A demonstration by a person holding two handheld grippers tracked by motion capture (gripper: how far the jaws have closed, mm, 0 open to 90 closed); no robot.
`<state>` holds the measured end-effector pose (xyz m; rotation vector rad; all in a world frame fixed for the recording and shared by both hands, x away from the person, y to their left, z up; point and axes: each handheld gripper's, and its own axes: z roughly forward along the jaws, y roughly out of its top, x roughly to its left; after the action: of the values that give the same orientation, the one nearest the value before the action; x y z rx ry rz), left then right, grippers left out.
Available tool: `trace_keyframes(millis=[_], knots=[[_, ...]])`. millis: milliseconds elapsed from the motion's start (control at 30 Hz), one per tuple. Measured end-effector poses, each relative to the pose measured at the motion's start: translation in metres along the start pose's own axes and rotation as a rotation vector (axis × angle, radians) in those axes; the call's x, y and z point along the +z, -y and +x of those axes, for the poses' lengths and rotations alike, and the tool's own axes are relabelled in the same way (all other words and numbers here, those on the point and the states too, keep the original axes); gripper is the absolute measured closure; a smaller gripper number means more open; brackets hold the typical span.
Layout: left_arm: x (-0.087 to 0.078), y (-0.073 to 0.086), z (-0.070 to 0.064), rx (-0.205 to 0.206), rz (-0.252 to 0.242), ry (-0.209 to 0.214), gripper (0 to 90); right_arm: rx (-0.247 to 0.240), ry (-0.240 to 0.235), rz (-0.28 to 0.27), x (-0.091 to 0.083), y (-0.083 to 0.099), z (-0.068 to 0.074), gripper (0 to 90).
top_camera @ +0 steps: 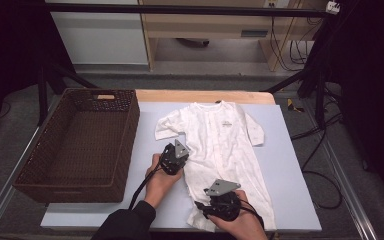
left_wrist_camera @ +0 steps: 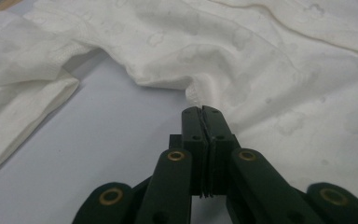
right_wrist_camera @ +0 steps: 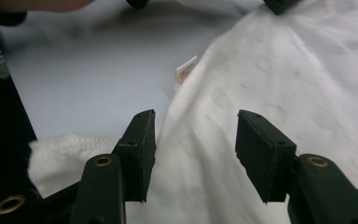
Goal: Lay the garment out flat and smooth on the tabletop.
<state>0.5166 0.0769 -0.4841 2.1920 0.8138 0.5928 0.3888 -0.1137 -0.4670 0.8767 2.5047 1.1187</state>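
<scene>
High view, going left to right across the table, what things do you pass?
Brown wicker basket → left tongs → white baby garment, with the right tongs over its lower part → bare blue mat.

The basket (top_camera: 80, 145) stands along the left edge of the surface (top_camera: 145, 200), reaching from near the far edge almost to the near edge. The garment (top_camera: 220, 155) lies flat to its right, in the middle of the surface, its collar toward the far edge and its legs toward the near edge. The left hand-held gripper (top_camera: 178, 151) sits between basket and garment, at the garment's left side seam. The right hand-held gripper (top_camera: 215, 202) sits nearer the near edge, over the garment's lower left leg, right of the left hand-held gripper
</scene>
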Motion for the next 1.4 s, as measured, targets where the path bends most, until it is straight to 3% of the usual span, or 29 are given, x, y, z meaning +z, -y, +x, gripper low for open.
trace_keyframes(millis=[67, 167, 400, 433, 533, 600, 733, 833, 967, 1067, 1167, 1300, 1400], knots=[[-0.002, -0.001, 0.0, 0.003, -0.005, -0.004, 87.2, 0.005, 0.032, 0.002, -0.01, 0.007, -0.006, 46.1], [-0.005, -0.002, 0.002, -0.012, -0.014, 0.001, 86.6, 0.029, 0.039, -0.015, -0.02, 0.015, -0.012, 45.8], [-0.031, -0.002, -0.002, -0.016, -0.058, -0.001, 76.2, 0.039, 0.042, 0.049, -0.016, 0.032, -0.011, 41.6], [-0.034, -0.002, -0.002, -0.016, -0.058, 0.001, 73.1, 0.028, 0.049, 0.042, -0.015, 0.033, -0.011, 43.1], [-0.047, 0.003, -0.01, -0.034, -0.08, 0.058, 68.2, 0.018, 0.065, 0.046, -0.016, 0.032, -0.011, 55.8], [-0.056, 0.009, -0.019, -0.022, -0.079, 0.095, 66.6, 0.011, 0.06, 0.041, -0.018, 0.033, -0.013, 66.7], [-0.067, 0.024, -0.043, 0.01, -0.059, 0.161, 64.1, 0.014, 0.056, 0.047, -0.019, 0.032, -0.017, 77.8], [-0.068, 0.031, -0.053, 0.008, -0.038, 0.194, 60.0, 0.02, 0.05, 0.044, -0.019, 0.032, -0.019, 78.7], [-0.067, 0.034, -0.057, 0.033, -0.025, 0.164, 54.8, 0.023, 0.046, 0.042, -0.019, 0.032, -0.02, 79.0], [-0.065, 0.04, -0.056, 0.023, -0.004, 0.163, 58.1, 0.031, 0.037, 0.037, -0.019, 0.032, -0.021, 79.2], [-0.063, 0.043, -0.054, 0.004, -0.013, 0.163, 53.7, 0.035, 0.037, 0.028, -0.018, 0.032, -0.023, 79.5], [-0.062, 0.043, -0.054, -0.024, -0.01, 0.225, 54.6, 0.046, 0.058, 0.02, -0.016, 0.029, -0.024, 79.8], [-0.063, 0.044, -0.056, -0.013, -0.012, 0.224, 53.8, 0.052, 0.069, 0.019, -0.014, 0.026, -0.024, 79.8]])
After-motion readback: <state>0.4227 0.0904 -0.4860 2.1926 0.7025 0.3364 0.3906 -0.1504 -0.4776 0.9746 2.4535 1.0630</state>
